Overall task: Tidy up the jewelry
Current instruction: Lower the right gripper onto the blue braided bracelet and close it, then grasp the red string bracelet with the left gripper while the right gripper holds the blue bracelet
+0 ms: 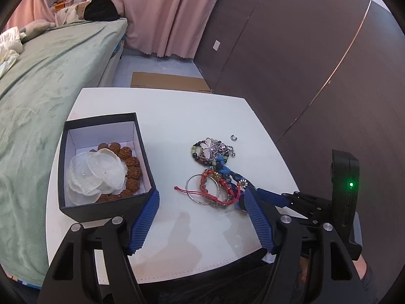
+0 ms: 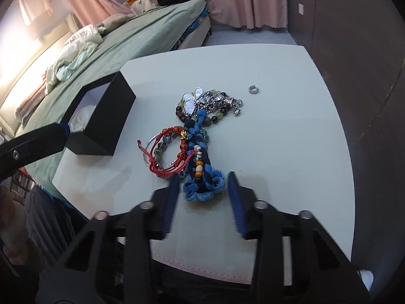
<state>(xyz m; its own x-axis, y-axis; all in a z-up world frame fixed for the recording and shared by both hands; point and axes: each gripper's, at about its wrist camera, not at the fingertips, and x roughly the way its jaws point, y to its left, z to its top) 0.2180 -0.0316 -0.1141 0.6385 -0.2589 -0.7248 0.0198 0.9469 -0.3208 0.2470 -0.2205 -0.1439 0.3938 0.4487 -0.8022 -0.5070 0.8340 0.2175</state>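
Both claws were open: the right claw point(image 2: 203, 177) straddled the blue braided bracelet point(image 2: 200, 167); the left claw point(image 1: 201, 200) hung beside the black box point(image 1: 101, 202).

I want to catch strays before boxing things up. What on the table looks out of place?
A small silver ring lies alone on the white table, apart from the tangled jewelry pile. The black box already holds a brown bead bracelet and a white flower piece.
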